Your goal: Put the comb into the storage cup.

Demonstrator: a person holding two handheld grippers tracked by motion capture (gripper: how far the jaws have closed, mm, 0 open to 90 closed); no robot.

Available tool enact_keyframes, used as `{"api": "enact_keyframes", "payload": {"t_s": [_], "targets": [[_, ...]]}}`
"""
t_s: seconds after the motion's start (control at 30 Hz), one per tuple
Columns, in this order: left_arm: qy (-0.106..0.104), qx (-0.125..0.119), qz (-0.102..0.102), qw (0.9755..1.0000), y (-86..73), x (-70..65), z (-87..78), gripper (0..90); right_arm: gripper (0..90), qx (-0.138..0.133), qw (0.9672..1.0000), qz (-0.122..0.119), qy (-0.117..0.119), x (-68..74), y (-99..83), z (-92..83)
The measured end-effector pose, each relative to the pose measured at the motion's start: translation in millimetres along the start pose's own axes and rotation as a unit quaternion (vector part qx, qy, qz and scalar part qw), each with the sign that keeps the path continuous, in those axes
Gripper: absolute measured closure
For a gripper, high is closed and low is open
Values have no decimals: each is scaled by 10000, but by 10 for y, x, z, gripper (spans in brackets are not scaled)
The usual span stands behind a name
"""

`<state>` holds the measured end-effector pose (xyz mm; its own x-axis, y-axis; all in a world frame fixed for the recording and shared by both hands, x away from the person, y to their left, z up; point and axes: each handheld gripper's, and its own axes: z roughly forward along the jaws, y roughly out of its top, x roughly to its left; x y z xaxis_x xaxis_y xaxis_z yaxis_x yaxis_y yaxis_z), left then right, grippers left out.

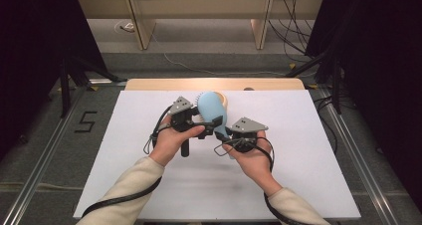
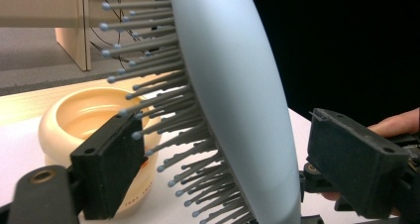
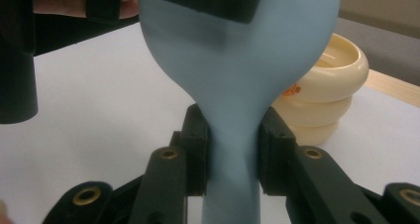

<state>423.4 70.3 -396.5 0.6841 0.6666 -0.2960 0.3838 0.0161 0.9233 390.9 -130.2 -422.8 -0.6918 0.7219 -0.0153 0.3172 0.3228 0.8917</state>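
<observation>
Brush (image 1: 212, 110): handle clamped in right gripper (image 3: 233, 159) jaws, long axis upright. Head is set between left gripper (image 2: 218, 159) jaws, released, bristles facing bowl (image 2: 84, 120).

brush (image 2: 237, 85) top+handle cut by frame | cup (image 2: 94, 120) part hidden behind bristles, print unreadable

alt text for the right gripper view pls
The right gripper clamps the narrow neck of a light blue hairbrush, whose wide back rises up the middle of the view. Behind it, to the right, a cream ribbed bowl sits on the white table, and the left gripper crosses the top of the brush.
</observation>
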Motion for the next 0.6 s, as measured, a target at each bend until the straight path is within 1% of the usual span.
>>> {"api": "enact_keyframes", "payload": {"t_s": [0.1,0.17,0.37,0.53,0.6], "targets": [[-26,1,-24,10000,-10,-8,12,167,704,-14,10000,-1,-20,4,-1,0],[-10,-1,-24,10000,-12,-15,18,174,704,-12,10000,-6,-19,7,1,-4],[27,-94,-116,9999,-9,-17,21,210,704,-51,10000,-9,-15,22,3,-3],[78,-125,-179,9997,-18,-10,25,230,704,-44,10000,-16,-17,28,-3,6],[76,-139,-217,9996,-21,-7,26,257,704,-38,10000,-19,-25,29,-7,10]]}}
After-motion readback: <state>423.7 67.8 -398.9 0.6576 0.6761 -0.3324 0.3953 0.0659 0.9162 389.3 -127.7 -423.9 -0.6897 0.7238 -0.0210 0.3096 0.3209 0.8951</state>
